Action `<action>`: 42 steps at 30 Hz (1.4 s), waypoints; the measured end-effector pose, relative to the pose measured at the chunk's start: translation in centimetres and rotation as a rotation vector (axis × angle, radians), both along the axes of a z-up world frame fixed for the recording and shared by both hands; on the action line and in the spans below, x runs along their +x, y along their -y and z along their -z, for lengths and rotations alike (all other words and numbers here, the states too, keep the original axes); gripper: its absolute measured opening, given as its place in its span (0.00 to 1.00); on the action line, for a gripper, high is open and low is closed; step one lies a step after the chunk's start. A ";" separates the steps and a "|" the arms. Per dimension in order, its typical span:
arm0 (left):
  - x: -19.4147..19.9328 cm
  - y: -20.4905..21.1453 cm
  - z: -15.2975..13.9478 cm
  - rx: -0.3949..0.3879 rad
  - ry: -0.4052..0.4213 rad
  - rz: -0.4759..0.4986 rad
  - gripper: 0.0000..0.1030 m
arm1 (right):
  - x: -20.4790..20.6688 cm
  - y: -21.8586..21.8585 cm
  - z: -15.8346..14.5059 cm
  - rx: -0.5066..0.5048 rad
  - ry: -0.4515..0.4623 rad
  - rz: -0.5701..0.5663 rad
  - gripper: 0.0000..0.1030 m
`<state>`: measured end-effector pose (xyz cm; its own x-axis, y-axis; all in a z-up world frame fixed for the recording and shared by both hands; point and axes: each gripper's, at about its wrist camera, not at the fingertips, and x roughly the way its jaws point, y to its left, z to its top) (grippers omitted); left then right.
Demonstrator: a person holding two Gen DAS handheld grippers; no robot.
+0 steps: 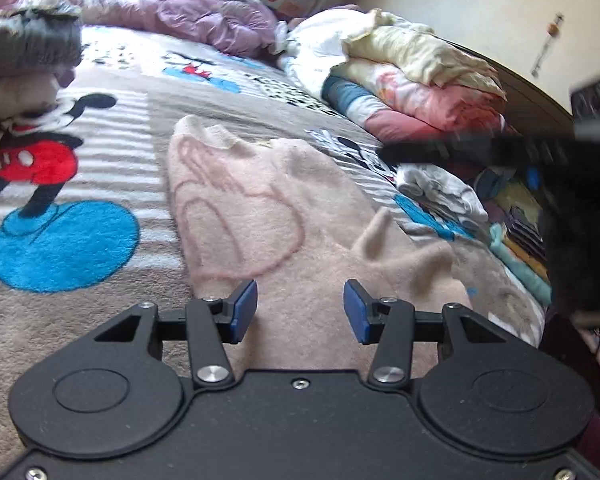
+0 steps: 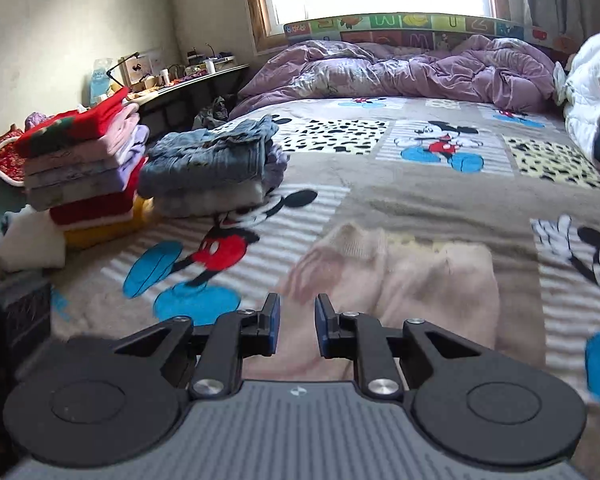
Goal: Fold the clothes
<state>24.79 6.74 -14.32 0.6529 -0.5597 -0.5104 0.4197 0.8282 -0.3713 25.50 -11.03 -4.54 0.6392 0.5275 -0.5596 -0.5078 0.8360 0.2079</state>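
Two stacks done, pink sweater lies partly folded on the bed, unsorted pile left, my left claw & right claw both released, empty.

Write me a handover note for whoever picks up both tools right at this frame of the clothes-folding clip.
Left tool: open, empty, over the near end of the pink sweater.
Right tool: narrow gap, nothing between the pads, above the same sweater.
Sweater lies on the cartoon blanket, partly folded.
Done: two folded stacks and at the blanket's left edge.
Left: finish folding the sweater and add it to a stack; loose clothes at the bed's right side look unfolded.
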 end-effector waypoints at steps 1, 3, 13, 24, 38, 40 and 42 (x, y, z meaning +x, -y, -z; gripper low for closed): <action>-0.4 0.7 0.1 0.051 0.017 0.010 0.45 | -1.1 0.5 0.6 0.005 -0.007 0.013 0.21; -1.1 2.1 0.3 0.165 0.053 0.031 0.45 | -3.2 1.0 2.5 -0.022 -0.027 0.038 0.21; -7.4 3.8 -0.3 0.292 0.177 0.047 0.52 | -11.1 10.2 6.5 0.293 -0.089 0.349 0.36; -17.4 6.7 -0.6 0.326 0.314 0.203 0.58 | -8.3 14.3 8.8 0.423 -0.133 0.463 0.54; -18.6 8.3 1.7 0.395 0.311 0.231 0.58 | -3.5 16.5 12.4 0.627 -0.187 0.460 0.65; -18.1 8.5 2.1 0.399 0.299 0.238 0.58 | -3.4 16.1 12.5 0.621 -0.175 0.420 0.62; -17.8 8.7 2.4 0.402 0.291 0.247 0.58 | -3.3 15.8 12.5 0.602 -0.169 0.384 0.58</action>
<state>7.03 -1.99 -16.73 0.6731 -0.5122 -0.5335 0.6573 0.7449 0.1141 22.19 -26.81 -17.08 0.7714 0.5309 -0.3508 -0.1225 0.6649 0.7368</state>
